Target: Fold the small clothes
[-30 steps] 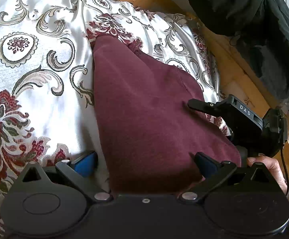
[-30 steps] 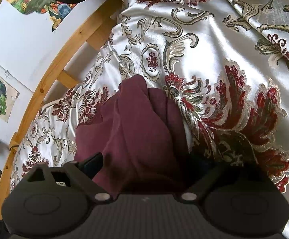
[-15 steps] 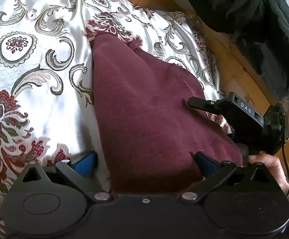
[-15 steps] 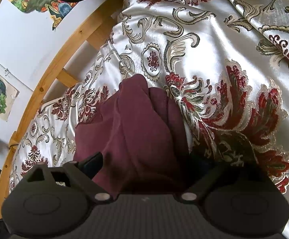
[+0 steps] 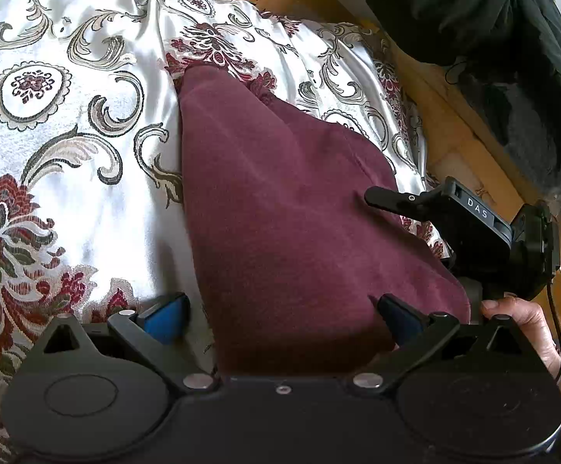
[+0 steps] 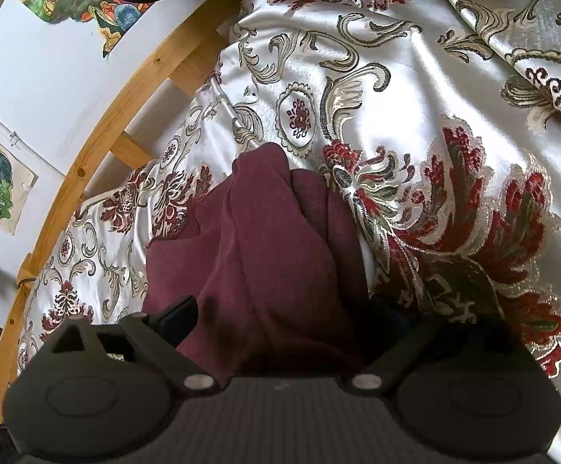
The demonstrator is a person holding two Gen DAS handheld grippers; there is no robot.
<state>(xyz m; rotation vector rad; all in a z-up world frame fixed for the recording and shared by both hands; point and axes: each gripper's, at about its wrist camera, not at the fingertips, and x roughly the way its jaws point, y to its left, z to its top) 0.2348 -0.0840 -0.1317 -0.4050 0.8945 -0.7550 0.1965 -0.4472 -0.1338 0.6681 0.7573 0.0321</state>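
1. Against the frames from a second ago we find almost nothing changed: the maroon garment (image 5: pixel 292 224) lies in the same spot on the patterned bedspread (image 5: pixel 67 123), and both grippers sit where they were.
2. The left gripper (image 5: pixel 280 309) has its fingers (image 5: pixel 164 311) spread wide; the near edge of the garment lies between them, the right finger resting on the cloth and the left one just beside it over the bedspread (nothing is pinched).
3. The right gripper (image 6: pixel 284 321) is likewise spread wide over the garment's near end; its left finger (image 6: pixel 176 317) touches the cloth, while its right finger is lost in shadow.
4. In the left wrist view the right gripper (image 5: pixel 474 228) reaches over the garment's right edge, held by the right hand (image 5: pixel 524 328).
5. We count one garment (image 6: pixel 265 247), two grippers, one bedspread (image 6: pixel 416 96), one wooden bed frame (image 6: pixel 98 123), and one dark coat (image 5: pixel 493 27) at far right.
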